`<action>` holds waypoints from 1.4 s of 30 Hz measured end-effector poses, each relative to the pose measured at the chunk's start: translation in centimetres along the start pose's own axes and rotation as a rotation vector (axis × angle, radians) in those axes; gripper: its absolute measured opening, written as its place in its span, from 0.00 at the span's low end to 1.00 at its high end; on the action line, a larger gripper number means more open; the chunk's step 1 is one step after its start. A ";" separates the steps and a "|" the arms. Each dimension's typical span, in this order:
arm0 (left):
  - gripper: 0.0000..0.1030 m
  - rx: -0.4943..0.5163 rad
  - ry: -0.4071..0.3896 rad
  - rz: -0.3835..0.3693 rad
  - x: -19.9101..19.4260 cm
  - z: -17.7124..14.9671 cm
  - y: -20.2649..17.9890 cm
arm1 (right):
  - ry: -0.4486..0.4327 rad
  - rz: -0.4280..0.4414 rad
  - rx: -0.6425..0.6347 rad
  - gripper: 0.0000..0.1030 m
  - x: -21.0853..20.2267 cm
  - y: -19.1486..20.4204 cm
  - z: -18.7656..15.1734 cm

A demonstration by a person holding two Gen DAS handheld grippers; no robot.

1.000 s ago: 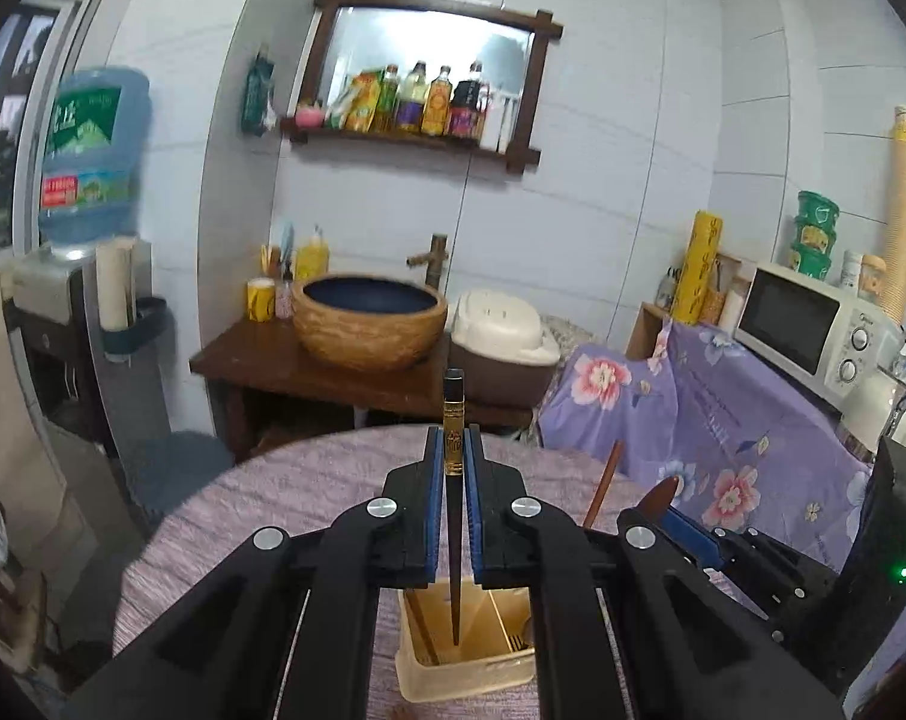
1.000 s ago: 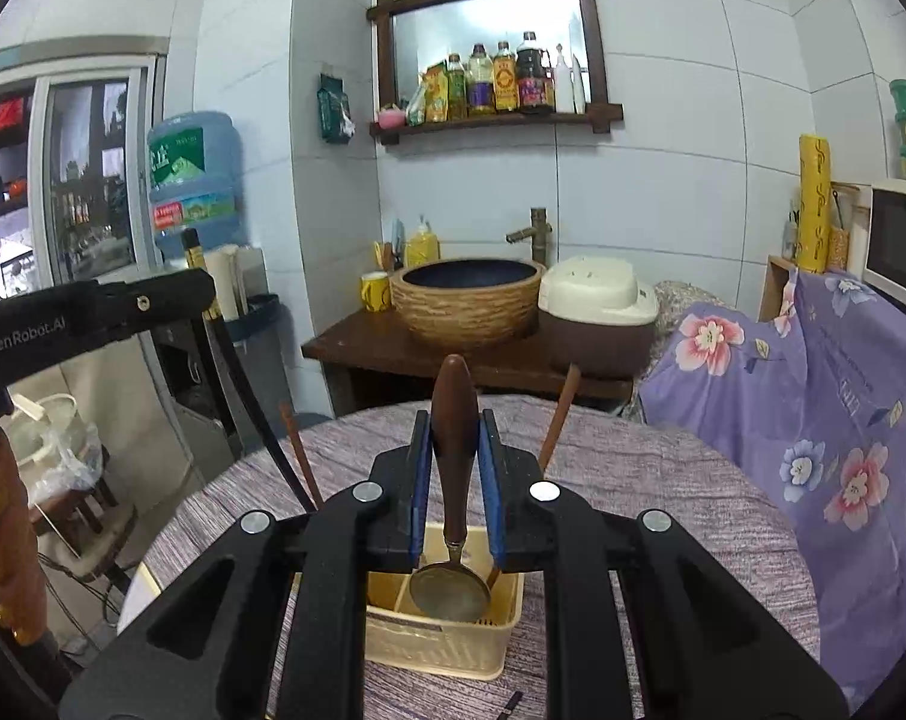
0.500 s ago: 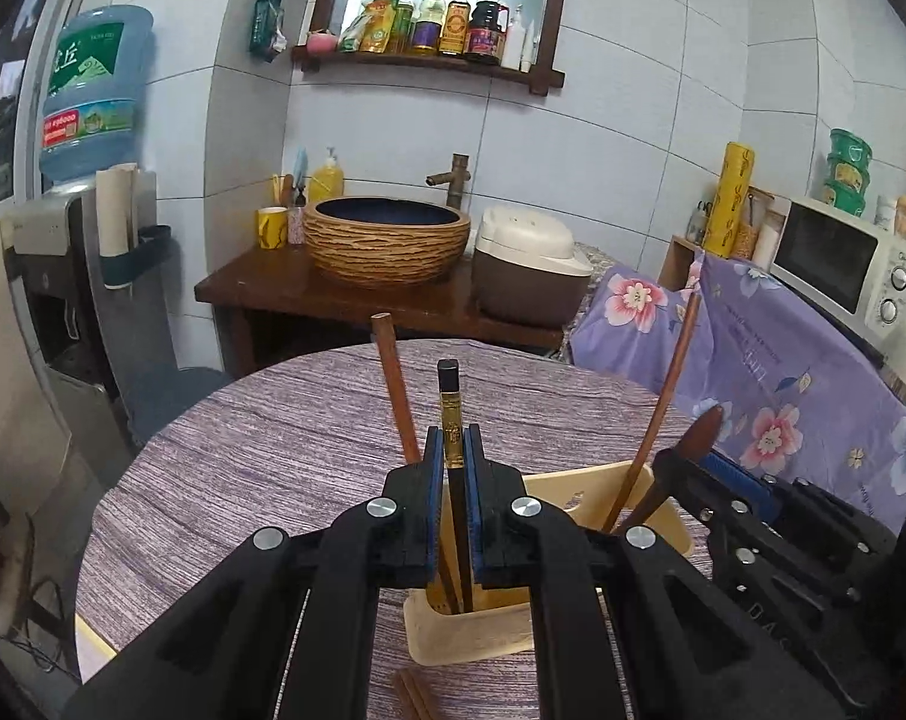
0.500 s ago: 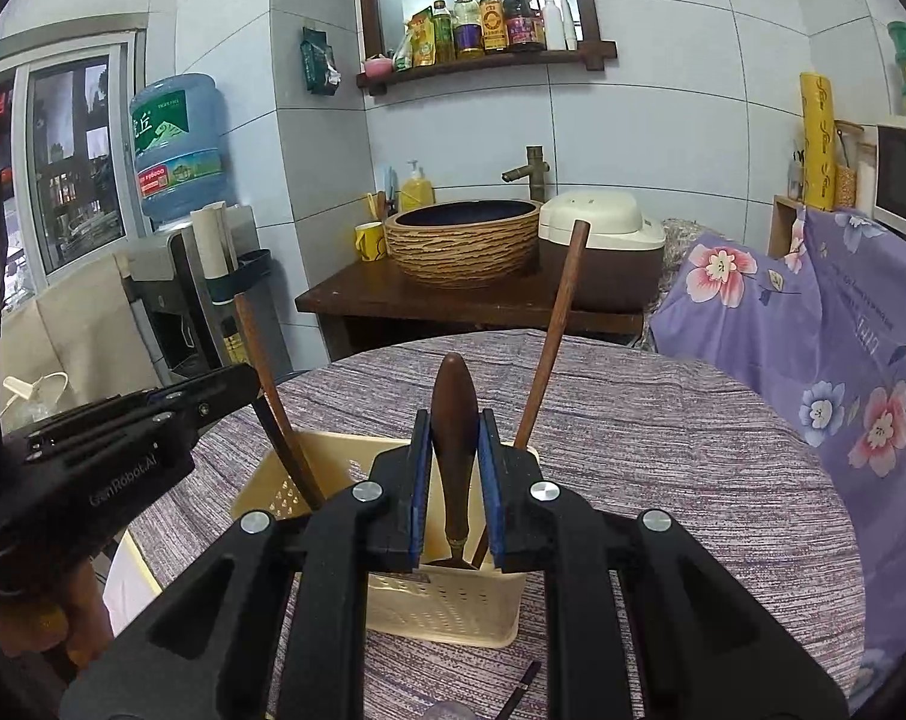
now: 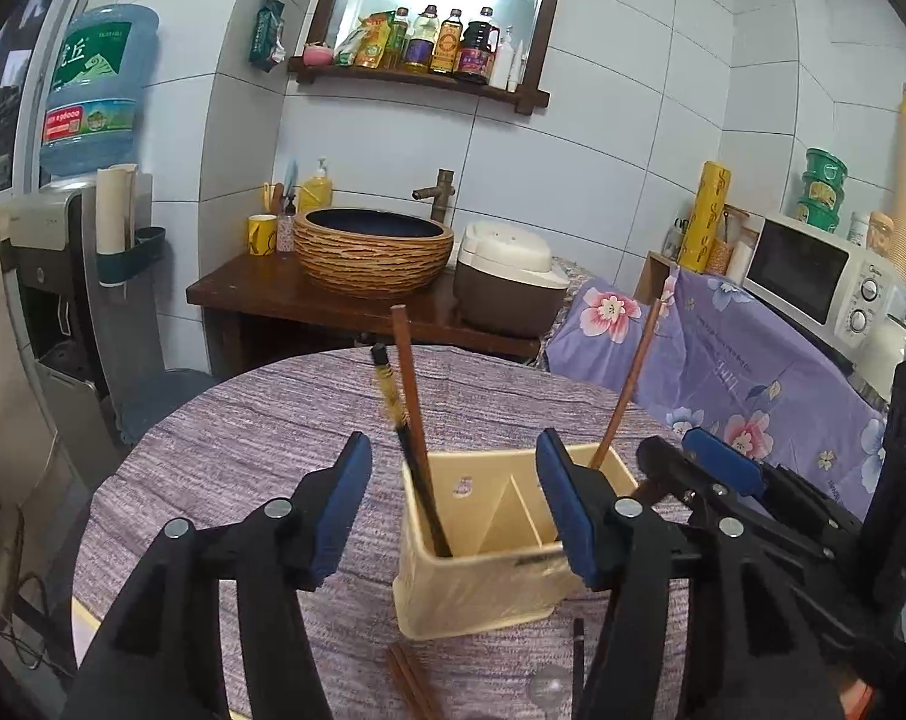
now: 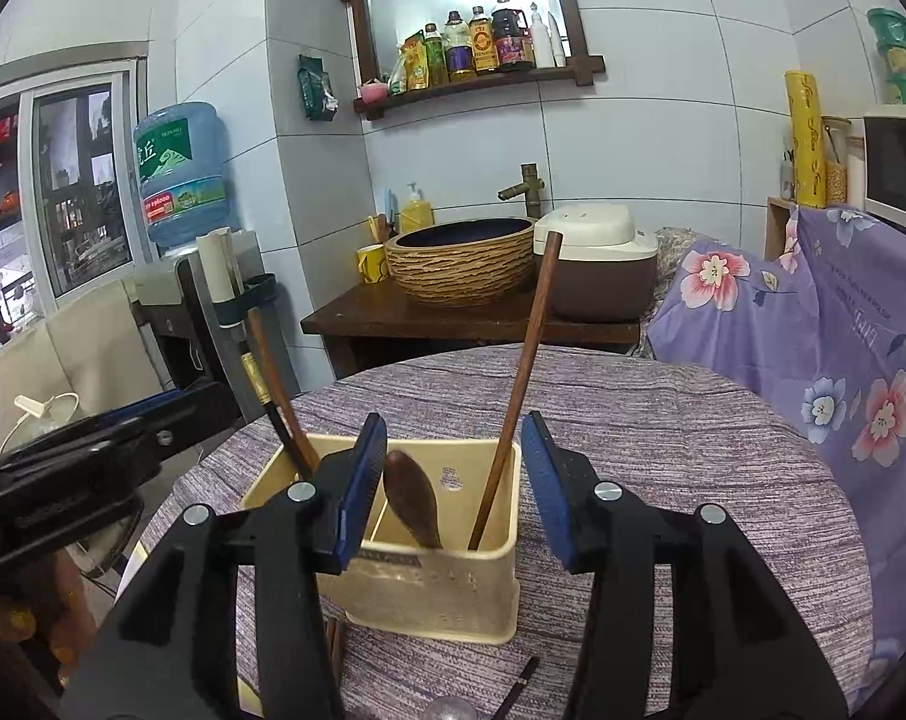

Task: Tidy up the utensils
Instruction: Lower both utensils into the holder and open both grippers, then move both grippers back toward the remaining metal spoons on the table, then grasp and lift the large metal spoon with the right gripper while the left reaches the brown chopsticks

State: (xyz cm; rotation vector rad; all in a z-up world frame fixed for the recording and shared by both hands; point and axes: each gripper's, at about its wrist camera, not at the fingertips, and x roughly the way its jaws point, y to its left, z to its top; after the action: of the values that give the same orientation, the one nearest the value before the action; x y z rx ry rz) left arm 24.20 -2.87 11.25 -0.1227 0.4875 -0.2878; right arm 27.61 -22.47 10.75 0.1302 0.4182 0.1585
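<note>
A cream plastic utensil holder (image 5: 483, 588) (image 6: 441, 594) with dividers stands on the round purple-clothed table. In its left compartment lean a black chopstick with a gold band (image 5: 408, 450) (image 6: 267, 402) and a brown wooden stick (image 5: 408, 372). Another brown stick (image 5: 627, 384) (image 6: 519, 384) leans at the far right side. A wooden spoon (image 6: 414, 501) rests handle-up in the holder. My left gripper (image 5: 453, 498) is open and empty just before the holder. My right gripper (image 6: 453, 480) is open and empty above the holder.
Brown chopsticks (image 5: 414, 684) (image 6: 333, 651), a black chopstick (image 5: 578, 666) (image 6: 516, 690) and a metal spoon bowl (image 5: 546, 690) lie on the table (image 6: 663, 438) in front of the holder. Behind are a basin stand, rice cooker, microwave and flowered cloth.
Both grippers have opened. The left let go of the black chopstick, which now leans in the holder. The right let go of the wooden spoon, which now rests in the holder.
</note>
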 end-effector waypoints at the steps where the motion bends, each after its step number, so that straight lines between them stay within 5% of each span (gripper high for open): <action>1: 0.59 -0.003 -0.001 0.005 -0.3 -0.3 0.1 | -0.001 -0.006 -0.002 0.46 -0.5 0.0 -0.3; 9: 0.61 -0.026 0.049 0.124 -1.9 -5.3 2.9 | 0.057 0.024 -0.055 0.46 -4.0 1.3 -5.2; 15: 0.61 -0.062 0.179 0.148 -1.2 -10.8 4.6 | 0.294 0.180 -0.158 0.46 -2.0 4.3 -11.9; 21: 0.61 -0.079 0.251 0.169 -1.5 -13.8 6.1 | 0.439 0.211 -0.239 0.41 -0.7 5.1 -16.7; 42: 0.61 -0.106 0.256 0.146 -2.3 -14.3 6.7 | 0.525 0.183 -0.336 0.35 2.4 5.3 -17.7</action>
State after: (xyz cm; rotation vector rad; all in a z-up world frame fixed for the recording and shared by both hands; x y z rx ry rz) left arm 17.06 3.57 -1.49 -0.1540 0.7631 -0.1348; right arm 21.73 -15.19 -5.39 -0.2116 0.8955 0.4450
